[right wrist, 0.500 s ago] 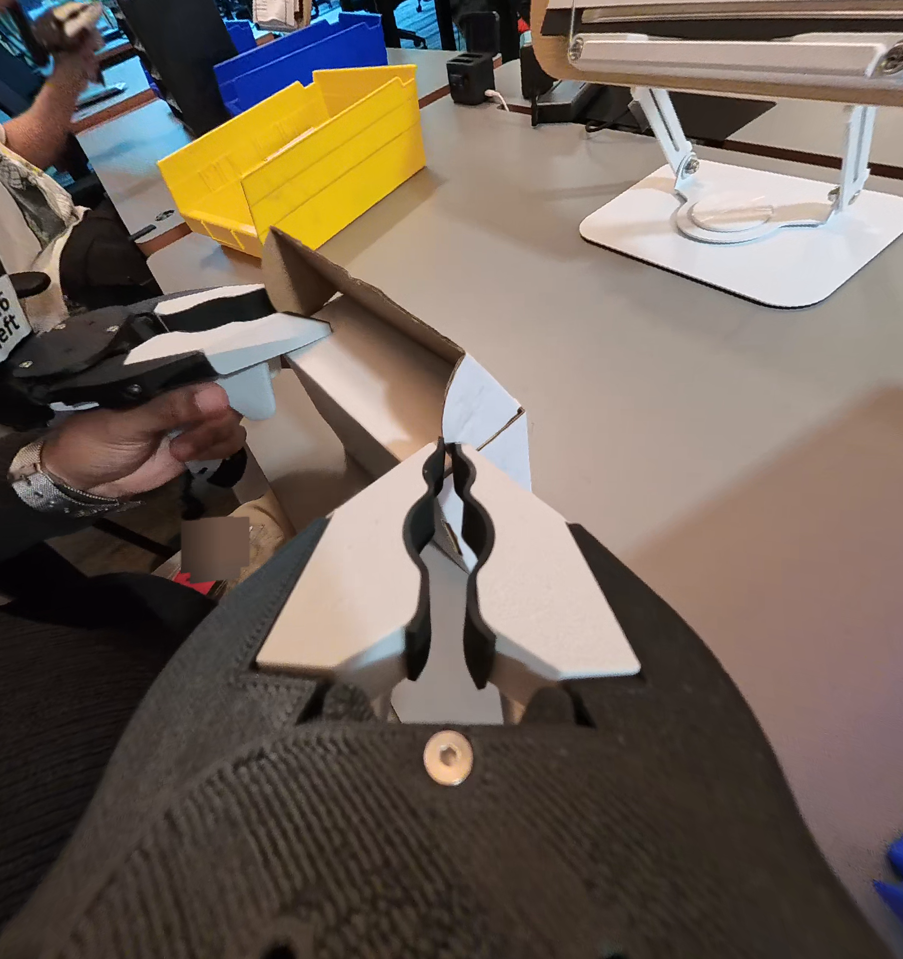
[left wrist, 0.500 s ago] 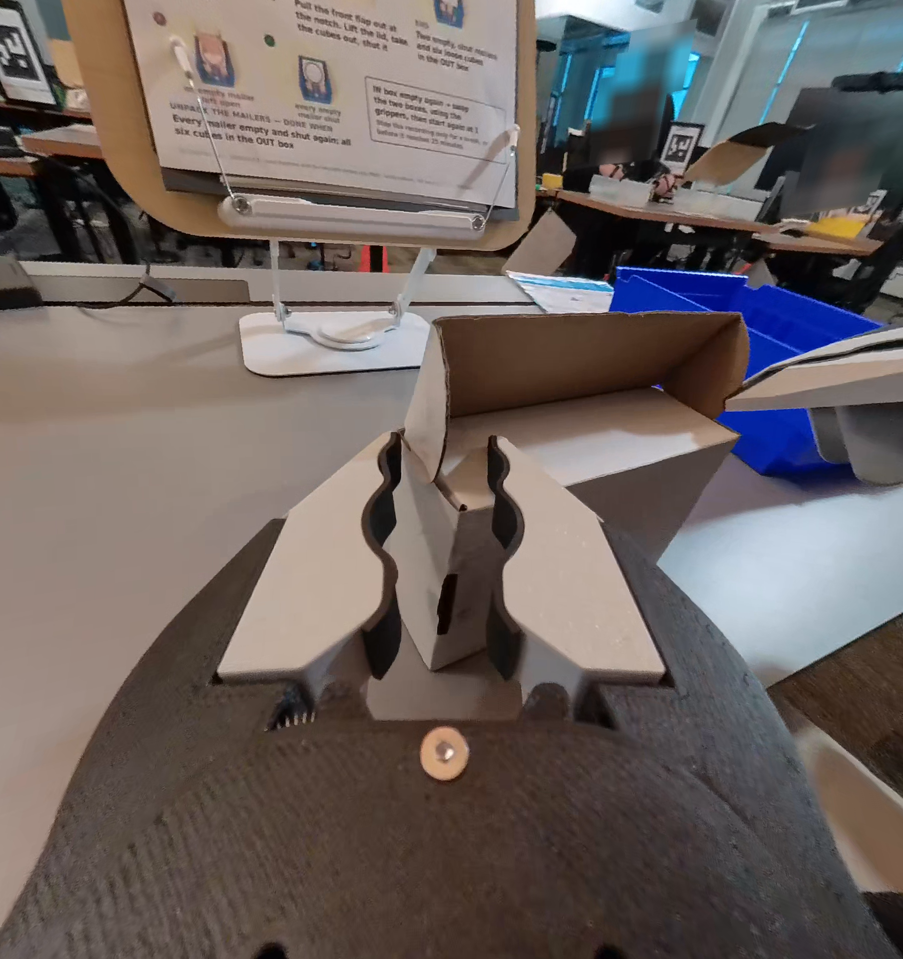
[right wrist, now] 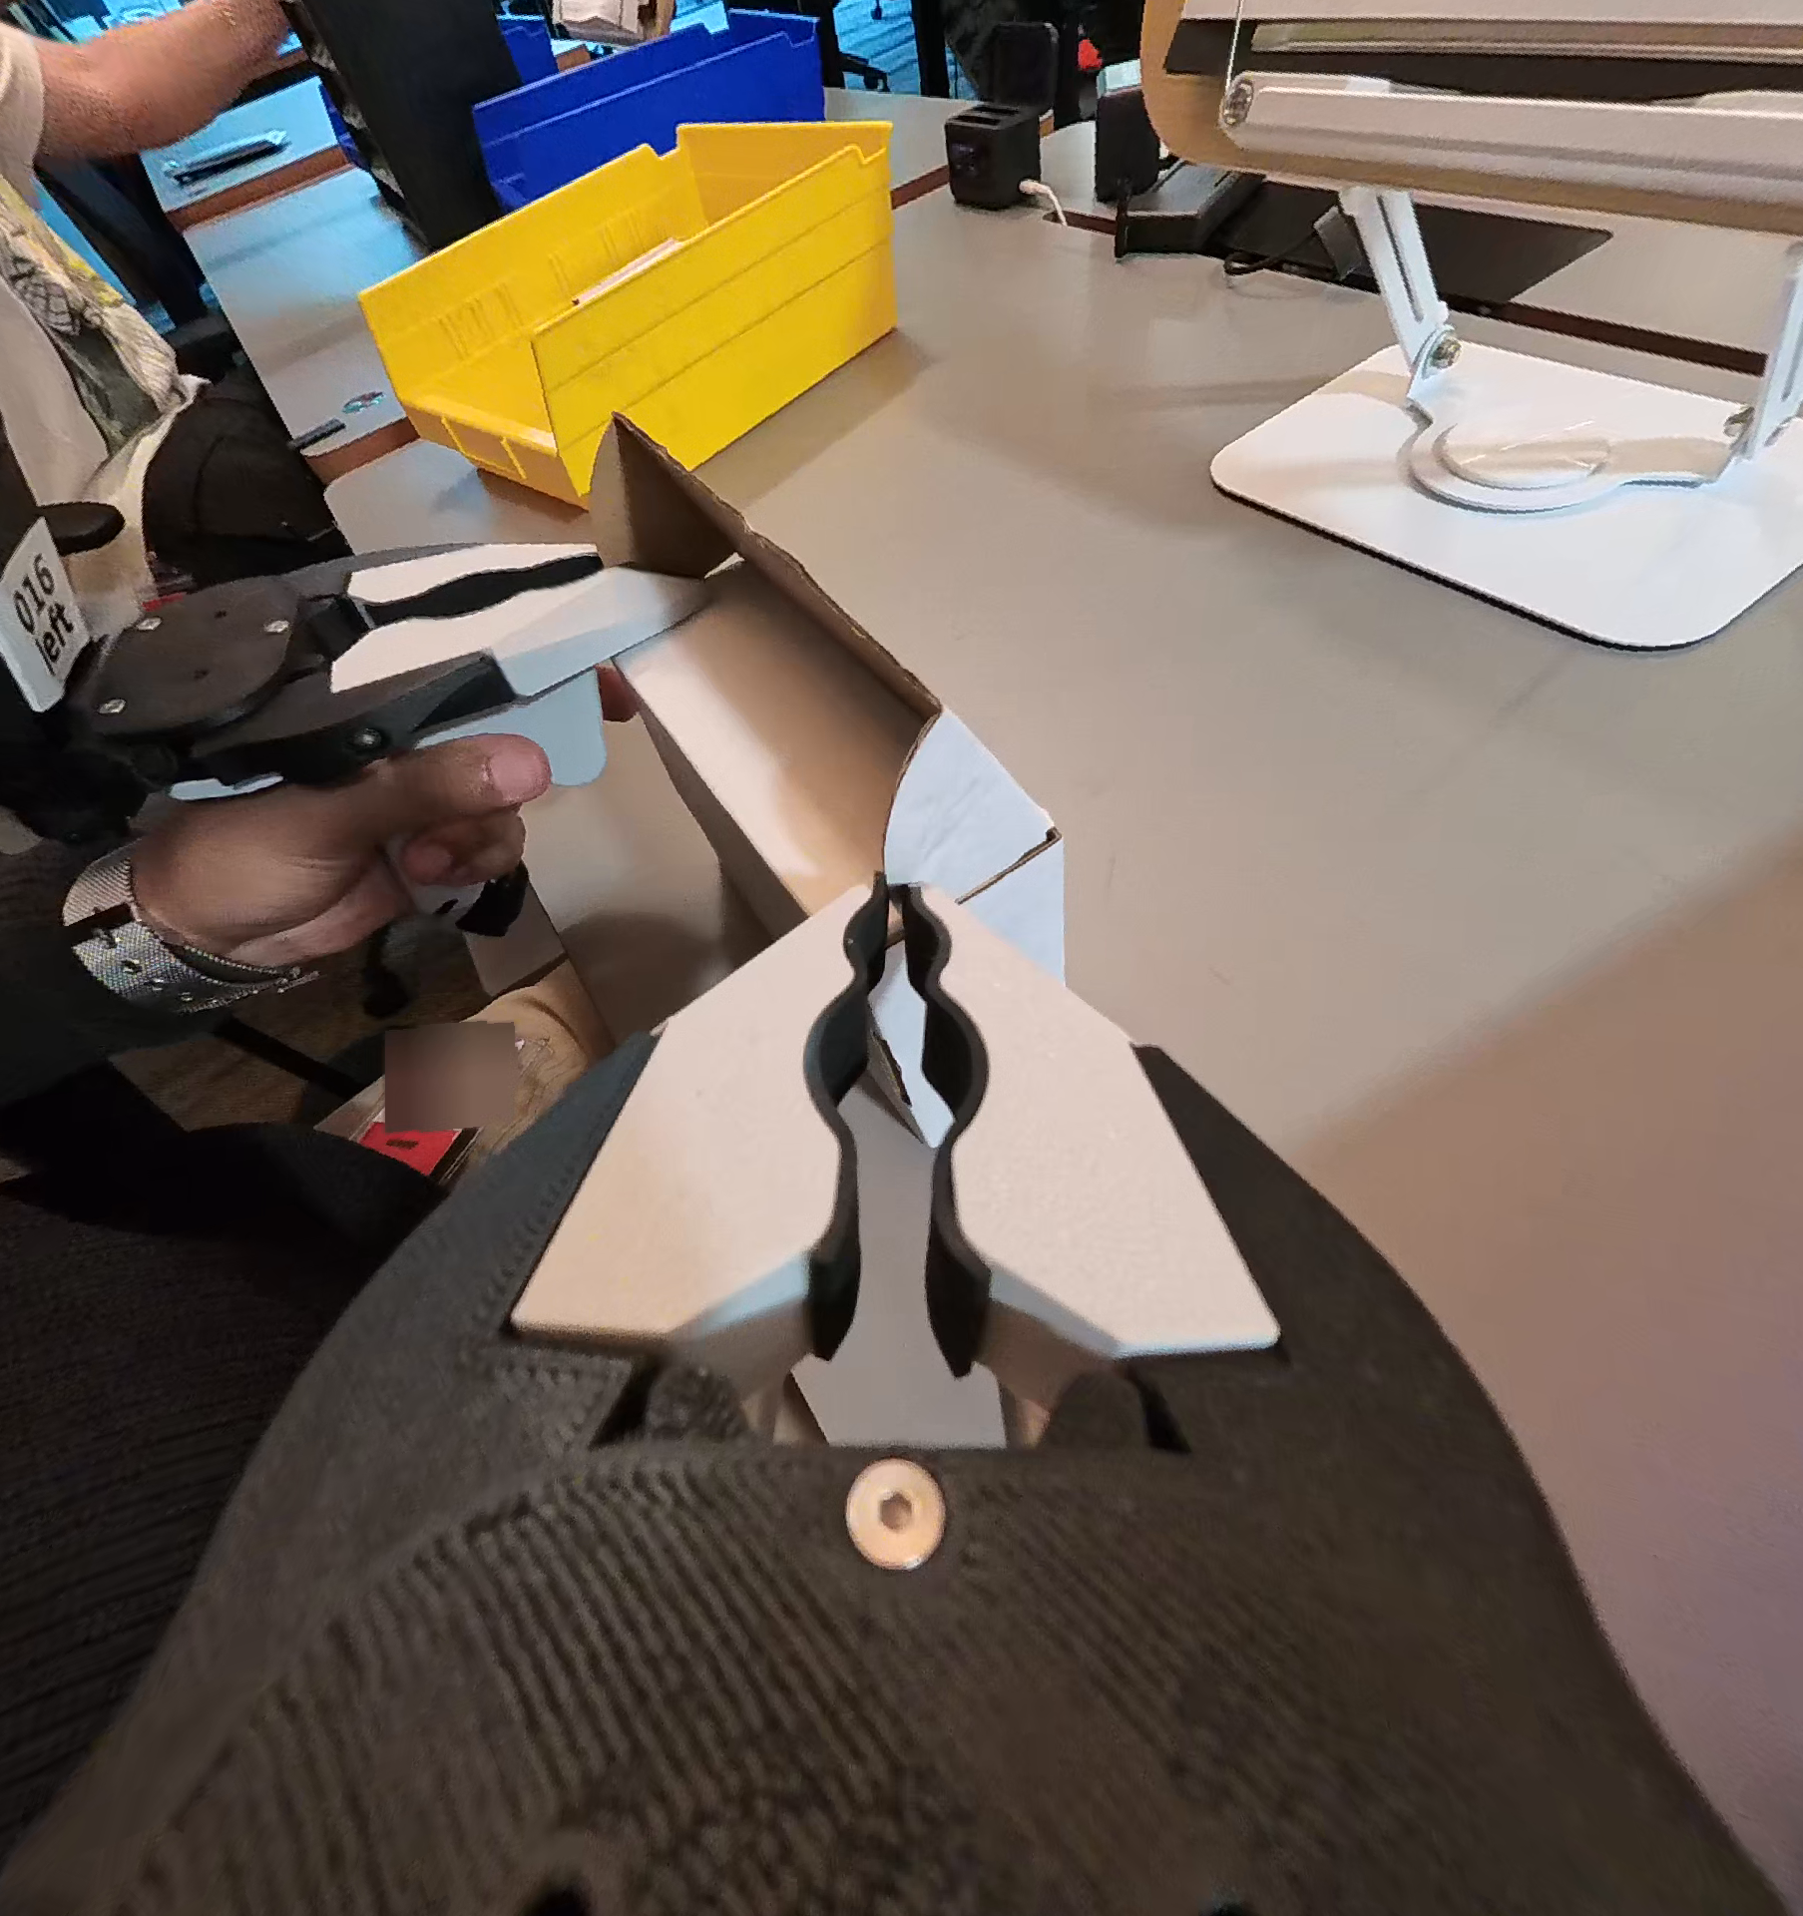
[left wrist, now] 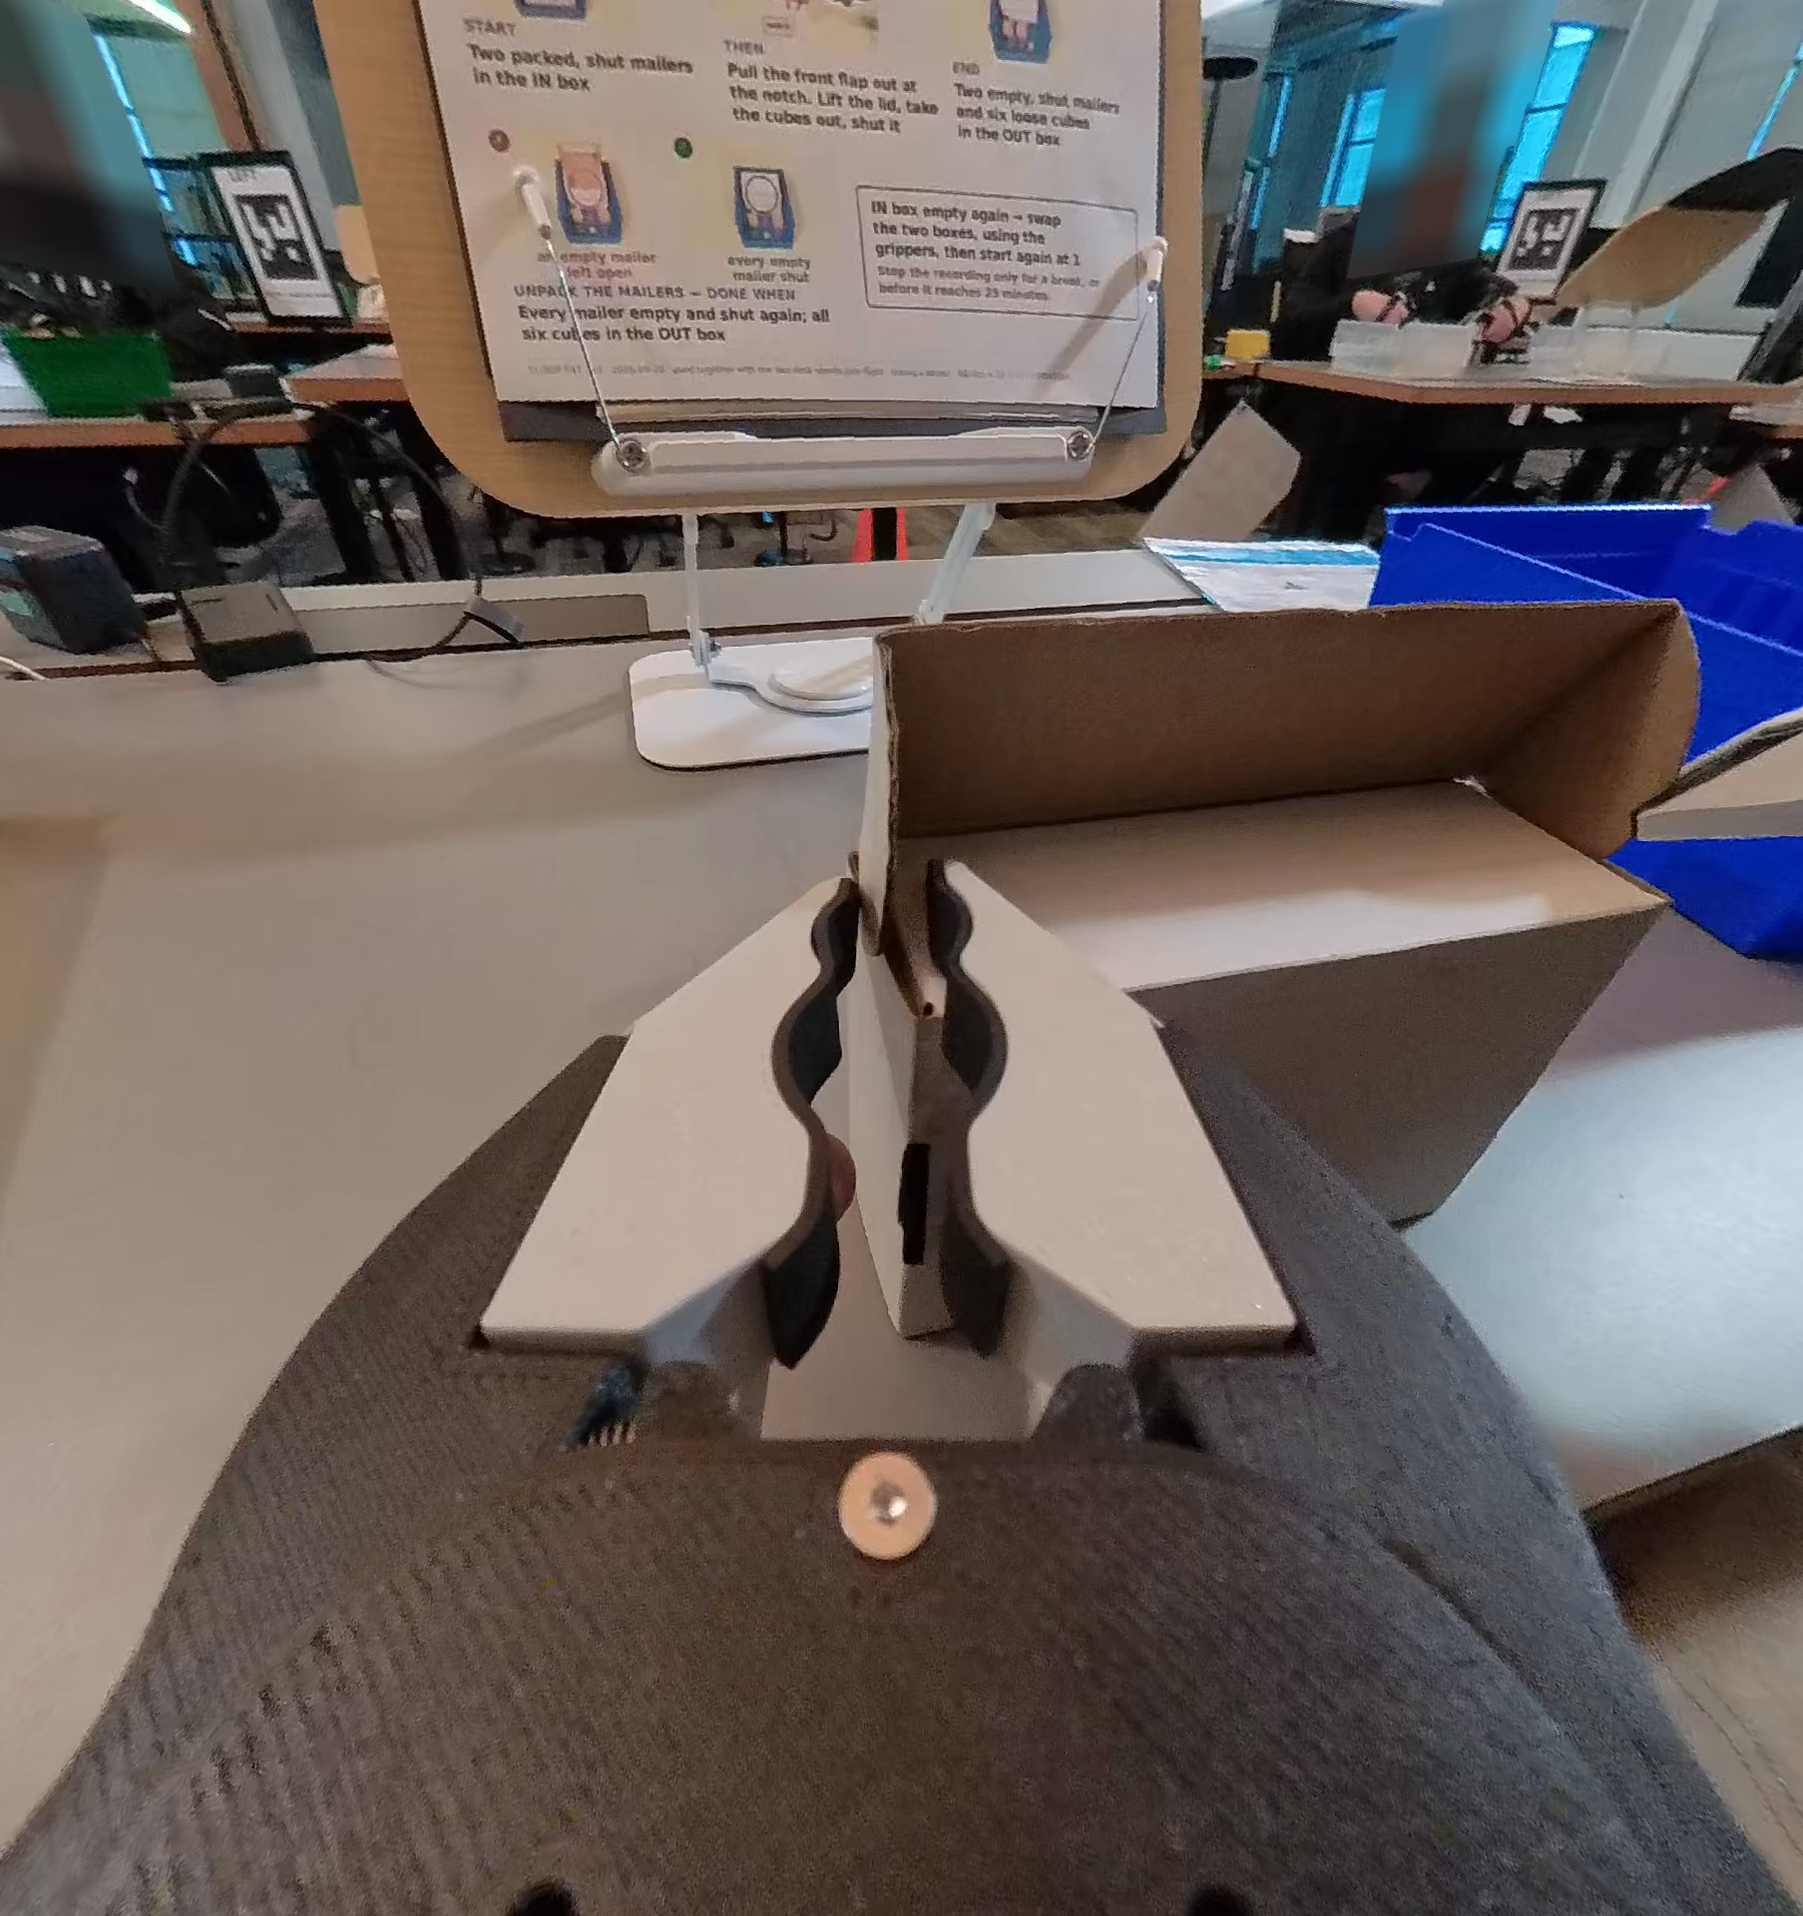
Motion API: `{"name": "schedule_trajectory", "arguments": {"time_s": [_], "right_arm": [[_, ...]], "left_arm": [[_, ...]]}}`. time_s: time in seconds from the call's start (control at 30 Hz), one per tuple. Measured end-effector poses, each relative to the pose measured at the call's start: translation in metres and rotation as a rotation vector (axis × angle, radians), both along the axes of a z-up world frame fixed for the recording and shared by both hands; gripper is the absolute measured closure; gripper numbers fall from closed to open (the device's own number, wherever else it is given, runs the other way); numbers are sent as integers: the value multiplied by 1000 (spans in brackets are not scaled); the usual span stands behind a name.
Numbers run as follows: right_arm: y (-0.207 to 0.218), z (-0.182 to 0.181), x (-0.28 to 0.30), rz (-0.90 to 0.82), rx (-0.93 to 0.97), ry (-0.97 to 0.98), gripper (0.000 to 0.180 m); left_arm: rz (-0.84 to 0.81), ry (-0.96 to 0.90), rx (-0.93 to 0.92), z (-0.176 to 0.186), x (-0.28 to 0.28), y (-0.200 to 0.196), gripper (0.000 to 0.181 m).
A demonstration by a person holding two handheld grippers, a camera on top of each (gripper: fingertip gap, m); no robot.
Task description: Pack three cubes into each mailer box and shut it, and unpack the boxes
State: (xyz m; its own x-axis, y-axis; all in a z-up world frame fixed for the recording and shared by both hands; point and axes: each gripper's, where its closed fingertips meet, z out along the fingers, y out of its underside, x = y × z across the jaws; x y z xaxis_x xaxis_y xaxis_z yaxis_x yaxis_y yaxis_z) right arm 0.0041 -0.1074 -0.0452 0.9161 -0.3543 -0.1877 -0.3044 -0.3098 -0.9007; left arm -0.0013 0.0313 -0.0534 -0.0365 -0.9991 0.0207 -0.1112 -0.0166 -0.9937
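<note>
A mailer box [left wrist: 1291,902], white outside and brown inside, lies on the grey table with its front flap [left wrist: 1239,715] standing upright. My left gripper [left wrist: 894,876] is shut on the flap's left side ear. My right gripper [right wrist: 897,892] is shut on the white ear at the other end of the box [right wrist: 772,747]. Each gripper shows in the other's view: the left gripper [right wrist: 658,596] at the far corner, the right gripper [left wrist: 1747,798] at the right edge. No cubes are visible; the inside of the box is hidden.
A blue bin [left wrist: 1757,622] stands just behind the box on the right. A yellow bin [right wrist: 648,301] stands on the far left of the table. A document stand with an instruction sheet [left wrist: 793,259] and white base [right wrist: 1529,487] stands behind. Another person sits beyond the table. Some 15 cm of space lies between my two pairs of fingers.
My left gripper's jaws have closed tighter on the side ear. The front flap now stands straighter. The right gripper keeps its hold.
</note>
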Motion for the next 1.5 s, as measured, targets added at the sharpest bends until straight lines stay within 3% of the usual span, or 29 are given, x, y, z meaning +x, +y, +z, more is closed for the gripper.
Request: {"name": "schedule_trajectory", "arguments": {"time_s": [0.1,0.6,0.8,0.9,1.07,1.5], "right_arm": [[0,-1,-1,11,22,26,179],[-2,-1,3,-13,37,46,179],[-2,-2,4,-25,37,43,179],[0,-1,3,-24,31,33,179],[1,-1,2,-22,27,29,179],[-1,-2,3,-53,-15,-19,180]], "left_arm": [[33,-15,29,2,1,5,181],[104,-67,299,9,4,-1,176],[75,-65,346,10,3,-10,153],[82,-48,323,8,3,-7,155],[144,-57,287,10,3,3,181],[187,-53,440,8,5,-2,172]]}}
